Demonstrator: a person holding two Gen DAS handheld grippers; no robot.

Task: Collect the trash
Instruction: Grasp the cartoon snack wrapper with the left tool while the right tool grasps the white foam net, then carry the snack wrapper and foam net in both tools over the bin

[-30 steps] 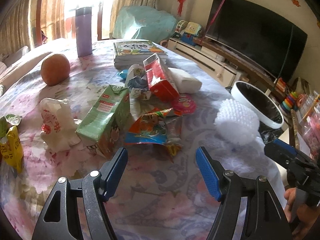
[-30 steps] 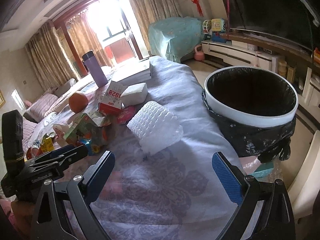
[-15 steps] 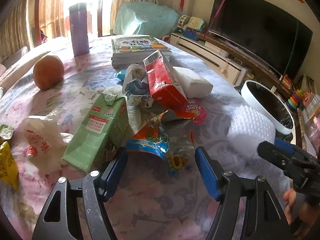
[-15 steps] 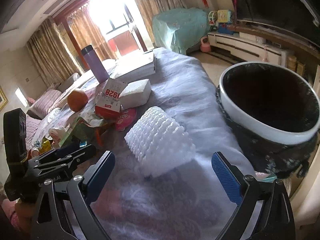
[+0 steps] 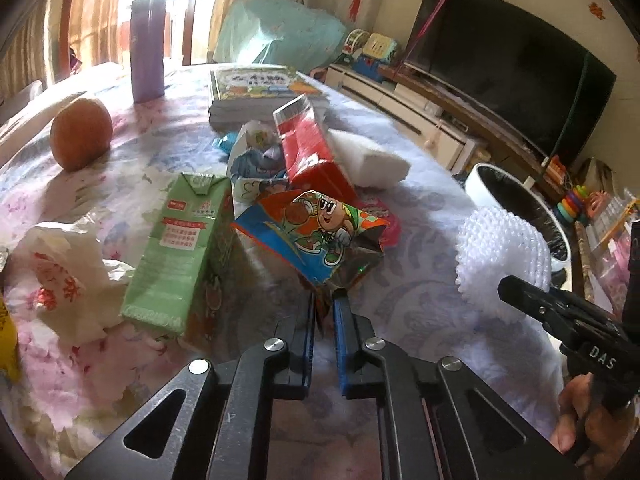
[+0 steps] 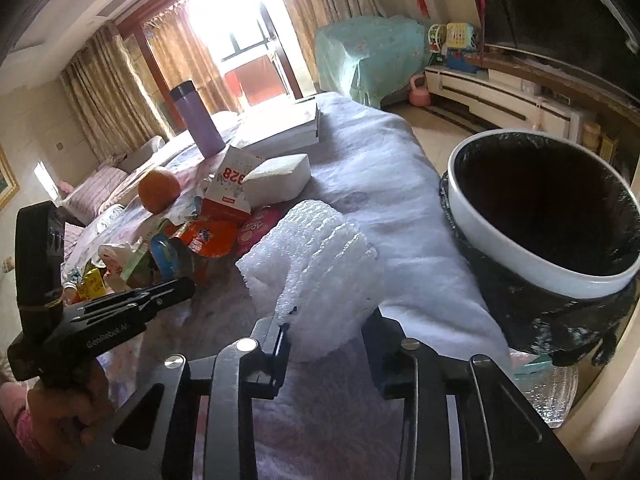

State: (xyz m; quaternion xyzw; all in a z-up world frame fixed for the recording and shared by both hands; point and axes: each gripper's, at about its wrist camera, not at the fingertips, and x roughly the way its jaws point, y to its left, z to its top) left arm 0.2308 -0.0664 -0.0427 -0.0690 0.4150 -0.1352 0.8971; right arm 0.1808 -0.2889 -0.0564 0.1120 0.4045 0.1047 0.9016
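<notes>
My left gripper (image 5: 324, 304) is shut on the near corner of a colourful foil snack wrapper (image 5: 320, 224), which lies on the flowered tablecloth. Beside the wrapper lie a green drink carton (image 5: 180, 248), a red carton (image 5: 312, 156) and a crumpled white plastic bag (image 5: 68, 276). My right gripper (image 6: 326, 332) has its jaws closing, and its pads press into a white foam net (image 6: 316, 256) near the table's right edge. A white bin (image 6: 520, 256) lined with a black bag stands just off that edge, to the right of the foam net.
An orange (image 5: 80, 134), a purple flask (image 5: 147, 48), a stack of books (image 5: 256, 88) and a white tissue pack (image 5: 368, 160) sit farther back on the table. A TV and a low cabinet stand beyond the bin.
Both grippers have gone from wide open to closed, the left on the snack wrapper's corner and the right around the foam net. Both edged slightly forward and down.
</notes>
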